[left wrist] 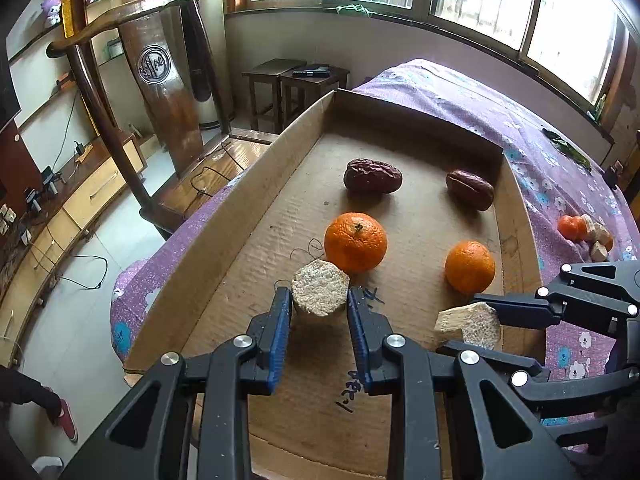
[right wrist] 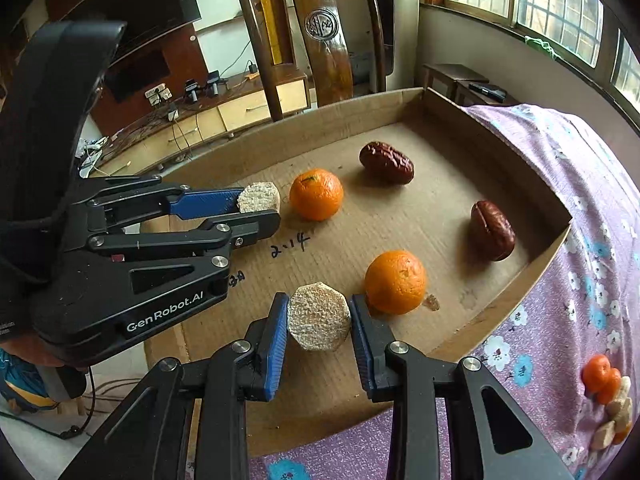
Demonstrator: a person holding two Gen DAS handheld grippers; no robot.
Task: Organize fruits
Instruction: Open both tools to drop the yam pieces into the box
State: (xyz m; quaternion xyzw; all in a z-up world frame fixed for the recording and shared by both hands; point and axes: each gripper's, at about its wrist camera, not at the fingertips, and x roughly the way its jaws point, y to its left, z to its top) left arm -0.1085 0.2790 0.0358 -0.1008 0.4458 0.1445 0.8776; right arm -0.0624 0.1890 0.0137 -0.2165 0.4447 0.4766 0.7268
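My left gripper [left wrist: 319, 297] is shut on a beige octagonal block [left wrist: 320, 290], low over the floor of a shallow cardboard tray [left wrist: 240, 208] and just in front of an orange [left wrist: 355, 242]. To its right, my right gripper [left wrist: 460, 326] grips a second beige block [left wrist: 474, 326] near another orange [left wrist: 470, 267]. In the right wrist view that gripper [right wrist: 319, 309] pinches its block [right wrist: 319, 320] beside the near orange [right wrist: 395, 282]. The left gripper [right wrist: 260, 206] holds its block [right wrist: 259, 197] by the far orange [right wrist: 316, 194]. Two red dates [right wrist: 386, 163] [right wrist: 492, 230] lie farther back.
The tray [right wrist: 320, 120] rests on a purple flowered bedspread [right wrist: 560, 280]. A small heap of oranges and beige blocks [right wrist: 608, 392] lies on the cloth right of the tray. A wooden chair [left wrist: 168, 92] and dark stools [left wrist: 296, 76] stand beyond the bed.
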